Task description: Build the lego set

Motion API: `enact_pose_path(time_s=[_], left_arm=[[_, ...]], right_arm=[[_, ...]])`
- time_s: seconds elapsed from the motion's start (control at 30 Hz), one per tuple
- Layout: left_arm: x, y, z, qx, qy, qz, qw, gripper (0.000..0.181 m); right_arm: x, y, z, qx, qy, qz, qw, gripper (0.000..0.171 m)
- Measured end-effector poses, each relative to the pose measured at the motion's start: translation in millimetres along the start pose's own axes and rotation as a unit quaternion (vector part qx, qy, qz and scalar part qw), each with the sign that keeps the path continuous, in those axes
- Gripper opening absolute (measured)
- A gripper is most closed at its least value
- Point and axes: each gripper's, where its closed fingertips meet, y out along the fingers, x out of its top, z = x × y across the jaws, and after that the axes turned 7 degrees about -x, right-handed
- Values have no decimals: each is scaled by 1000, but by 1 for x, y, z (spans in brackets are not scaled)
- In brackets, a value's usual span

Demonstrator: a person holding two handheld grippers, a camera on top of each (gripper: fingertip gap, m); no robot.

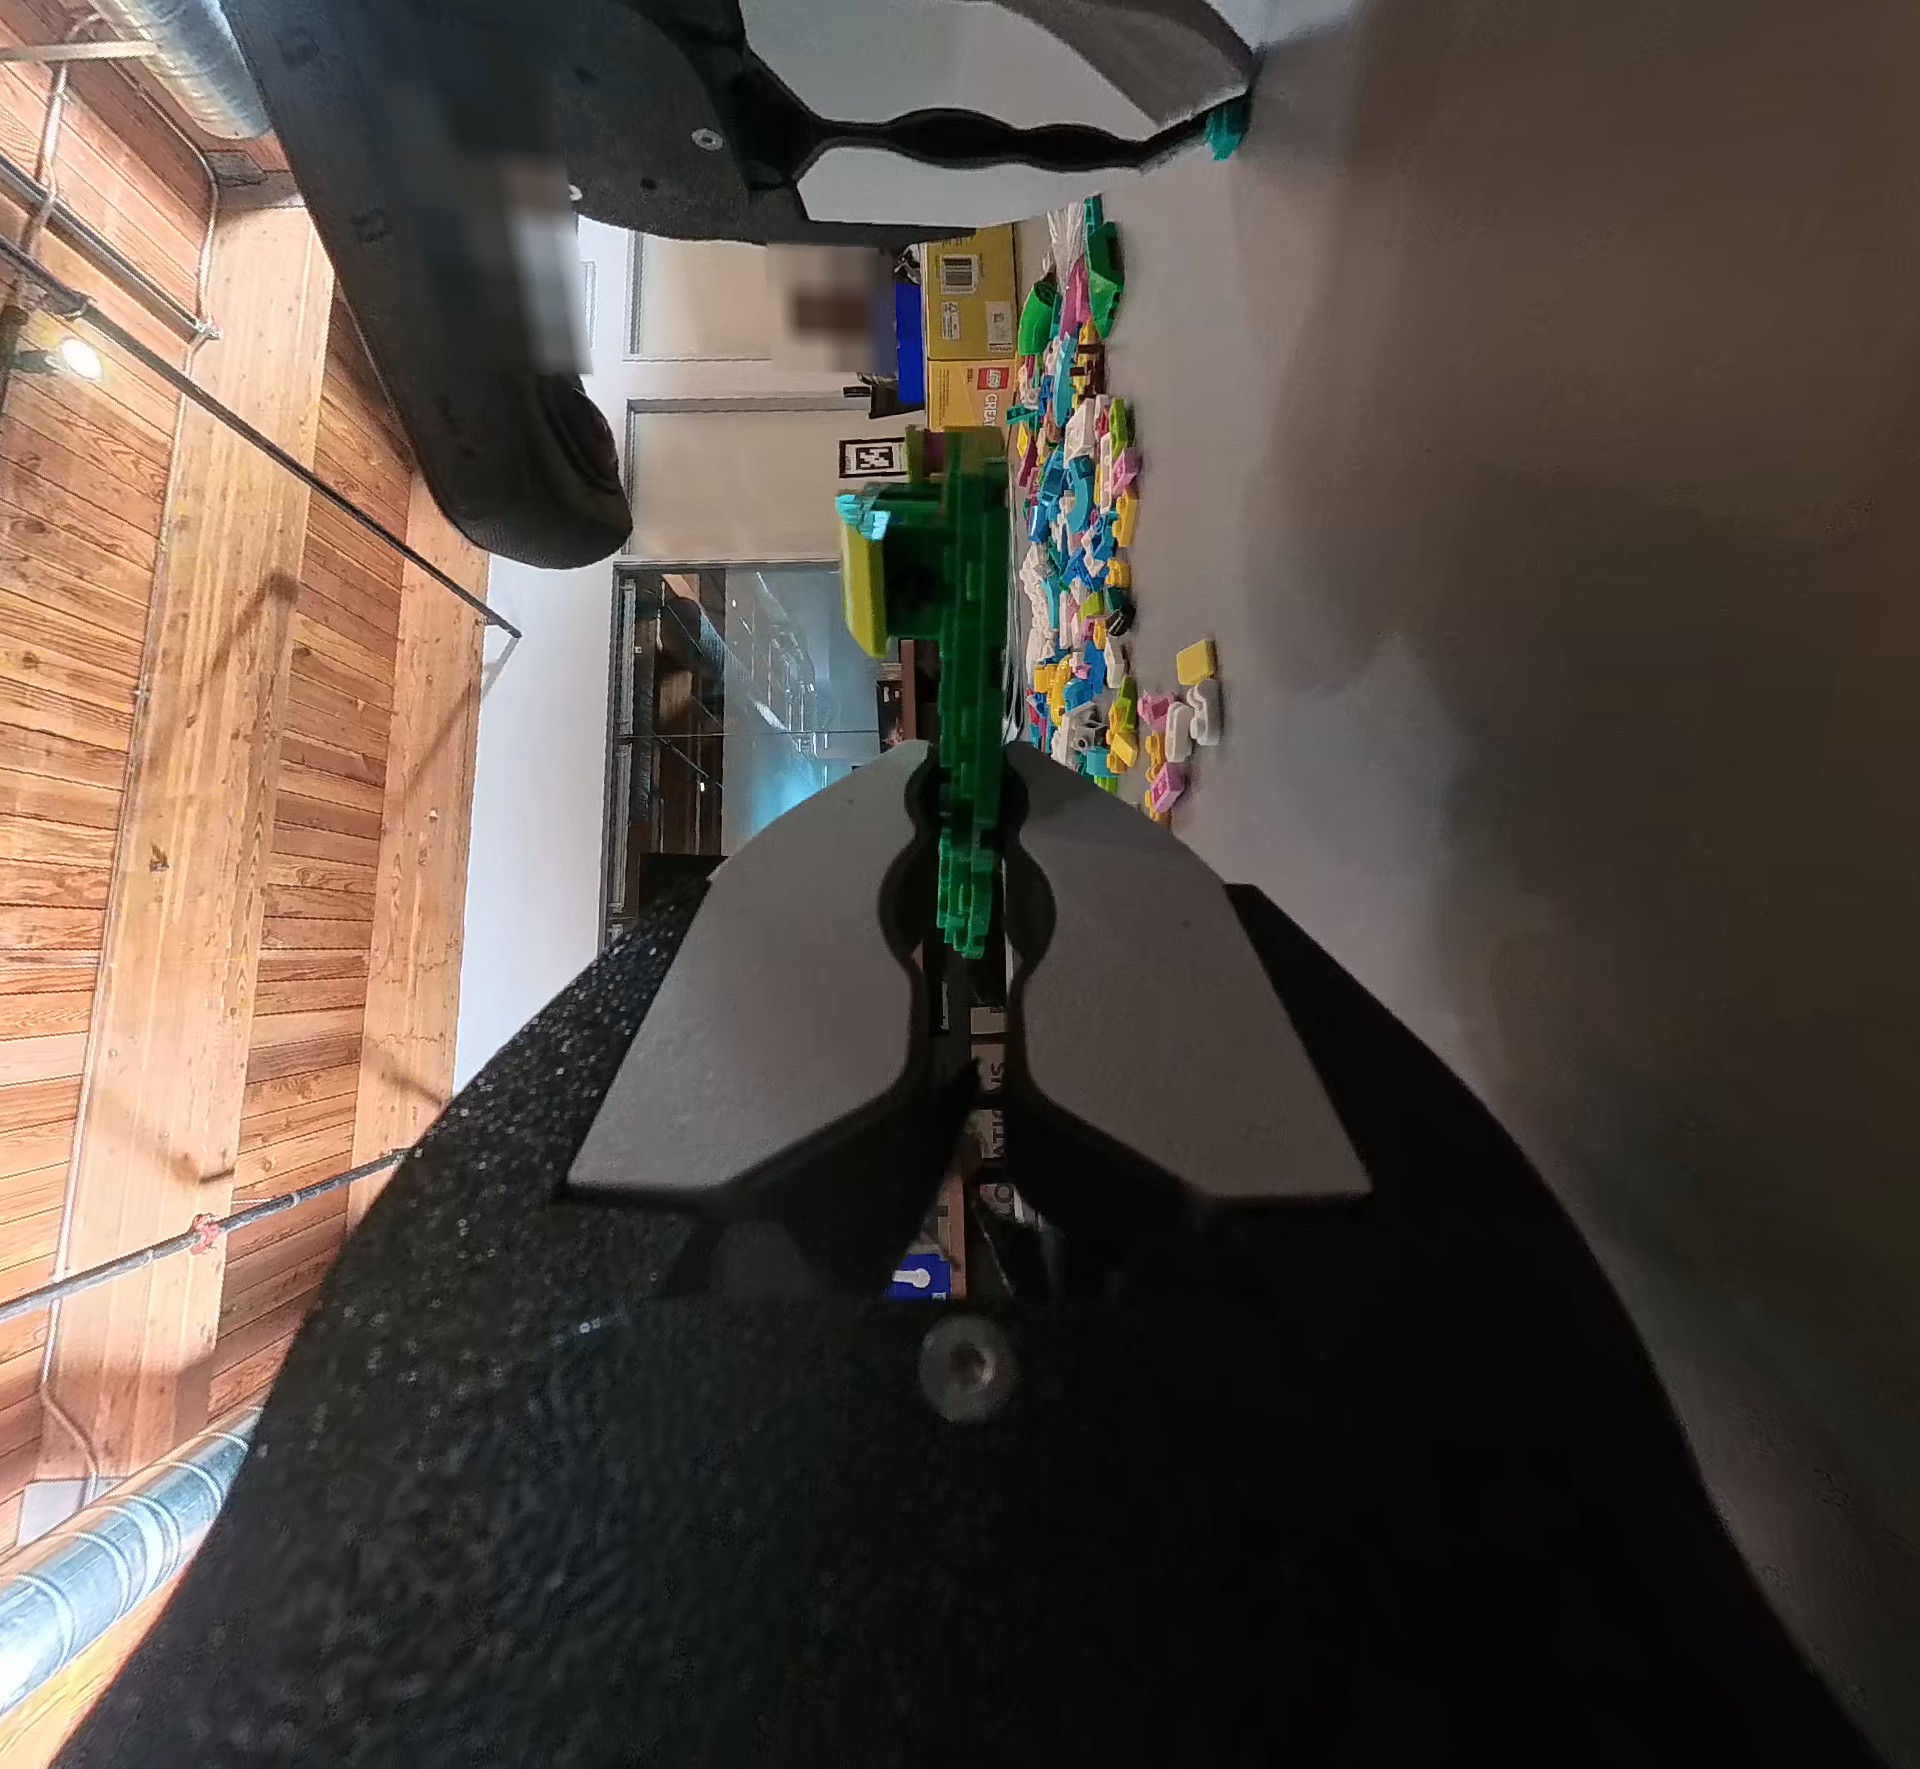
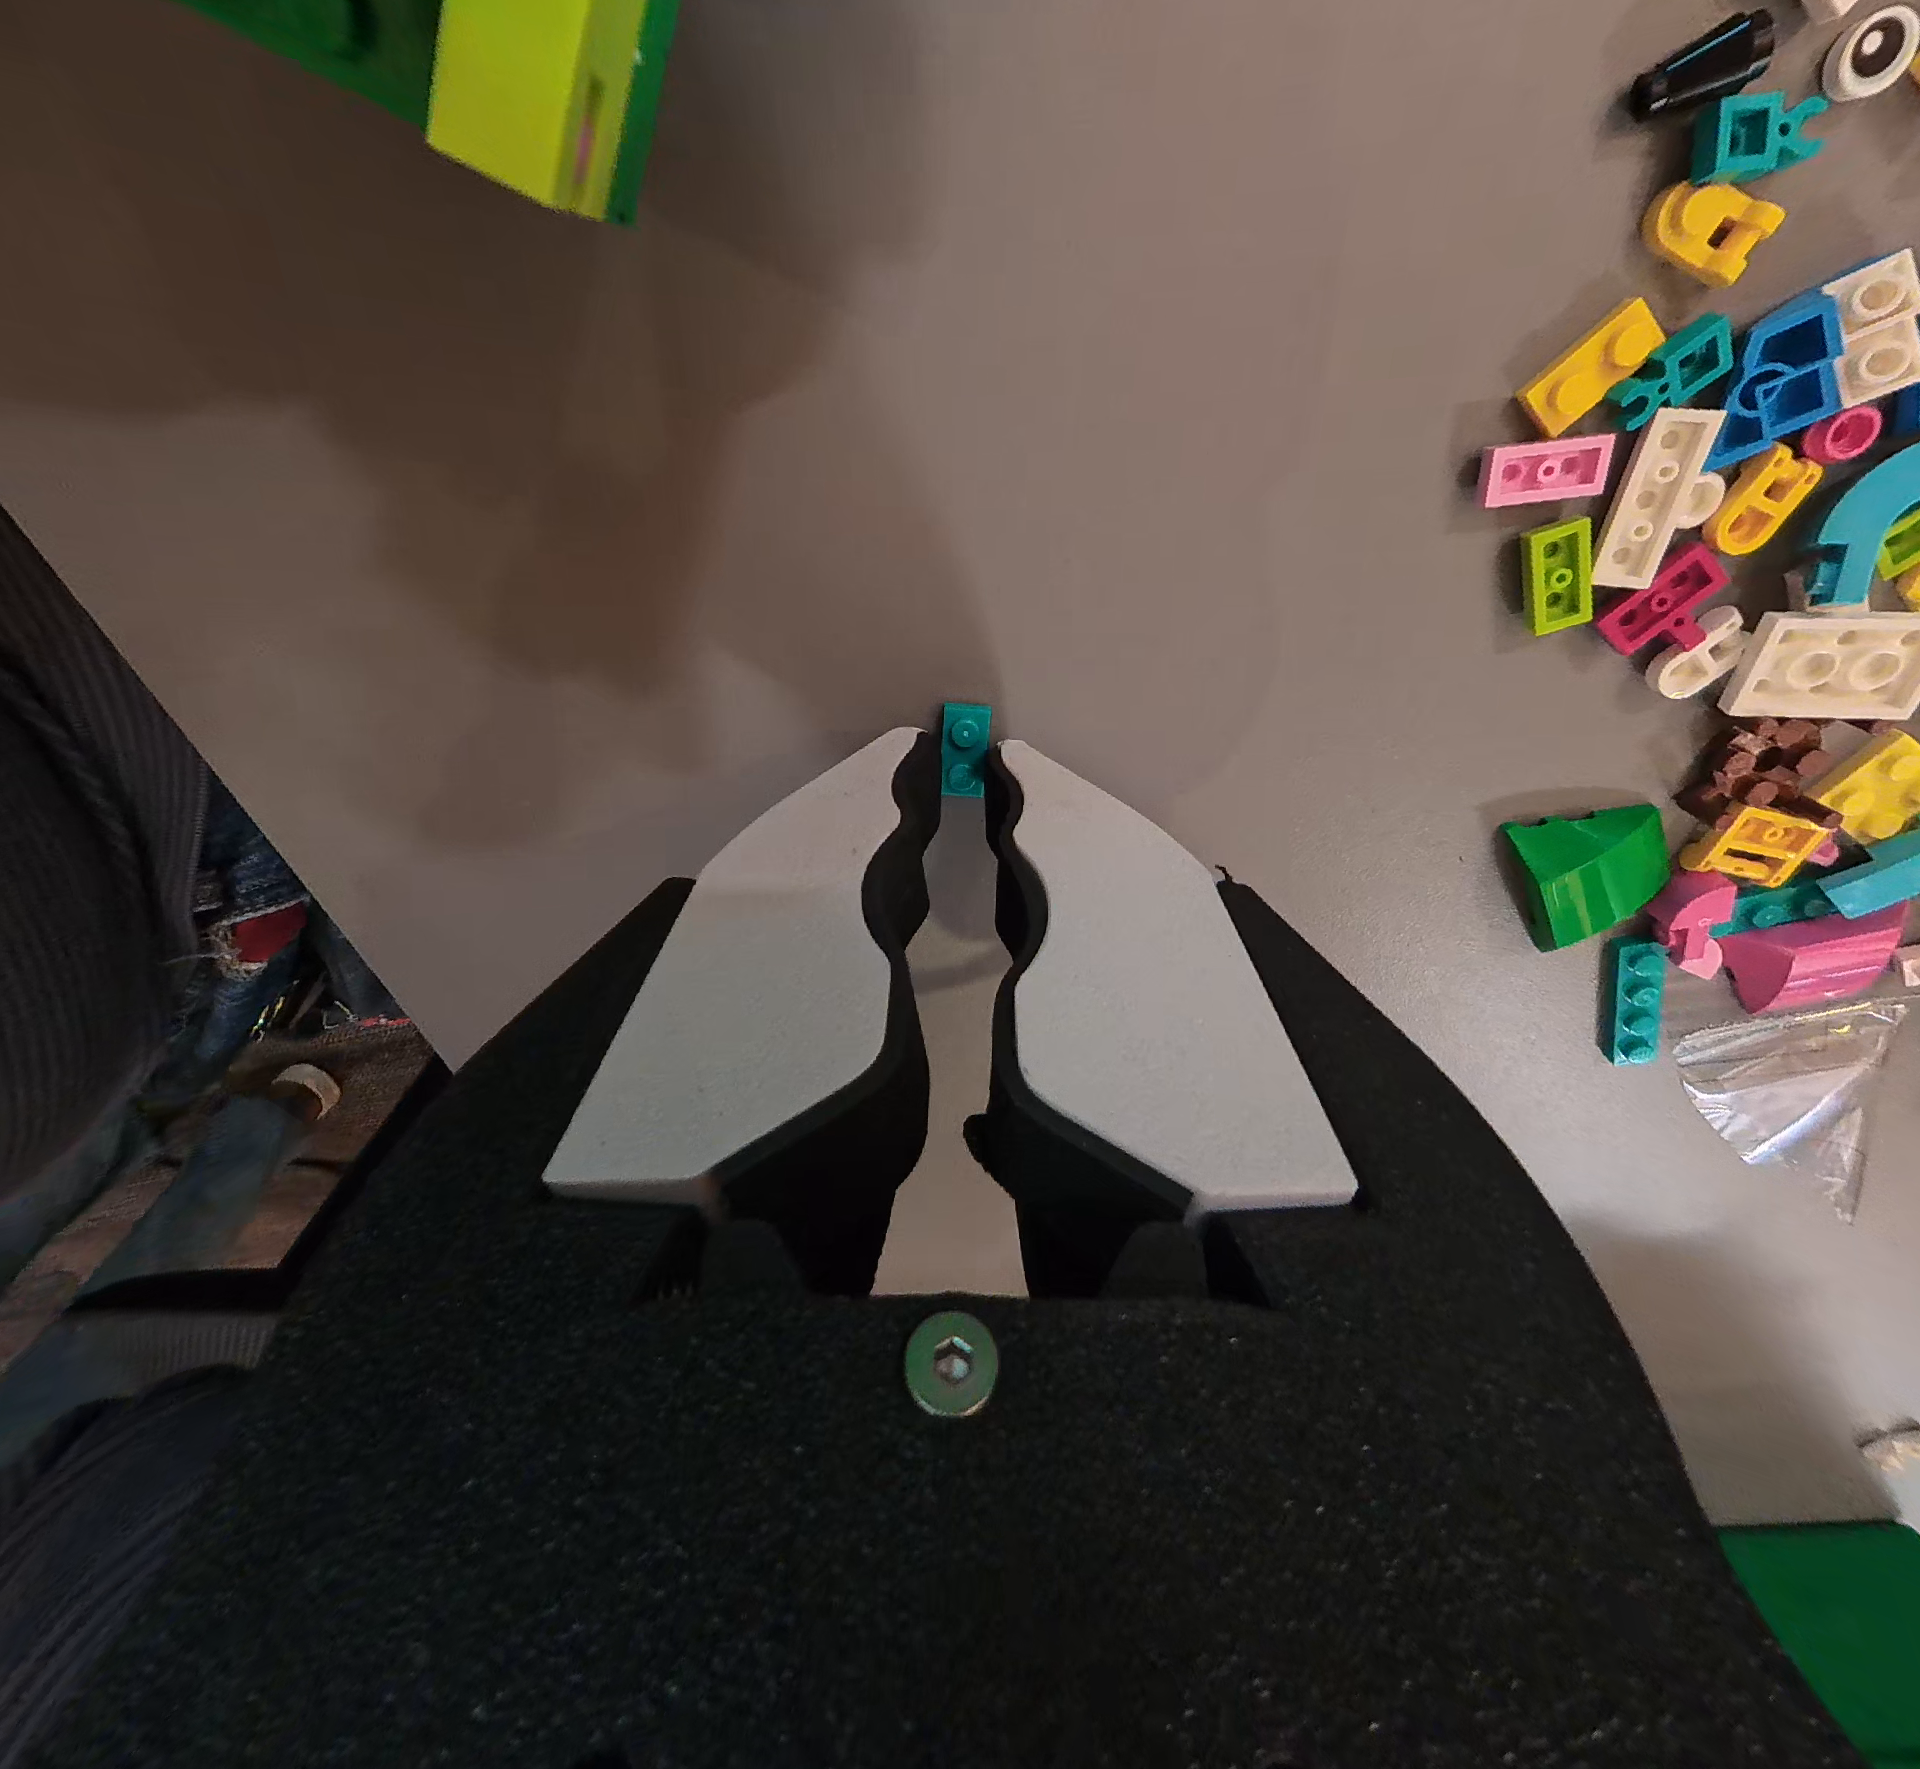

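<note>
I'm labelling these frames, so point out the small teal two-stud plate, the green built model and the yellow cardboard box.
small teal two-stud plate [image 2: 963, 749]: right wrist view, between its studs.
green built model [image 1: 966, 680]: left wrist view, mid-body.
yellow cardboard box [image 1: 971, 327]: left wrist view, its facing side.

In the left wrist view, the left hand-held gripper [image 1: 971, 784] sits at centre frame, clamped on the lower end of the lego build [image 1: 961, 639], which extends up the frame from between its fingers. The loose lego pieces [image 1: 1086, 576] lie on the counter [image 1: 1558, 784] just right of the build. The right hand-held gripper [image 1: 1195, 145] fills the upper part of the frame, a small plate [image 1: 1226, 132] at its tip. A cardboard box [image 1: 971, 317] stands beyond the pile.

In the right wrist view, the plate [image 2: 963, 749] sits between the fingertips at centre, the build [image 2: 416, 5] at upper left, the pile [image 2: 1745, 524] along the right edge.
</note>
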Motion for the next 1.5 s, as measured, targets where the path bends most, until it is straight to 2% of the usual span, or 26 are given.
enact_pose_path(time_s=[1.17,1.5], left_arm=[[-1,1,-2,-5,-2,0,1000,8],[1,1,-1,-4,2,-2,1000,7]], right_arm=[[0,0,0,-15,-13,1,1000,7],[-10,1,-27,-56,4,18,998,7]])
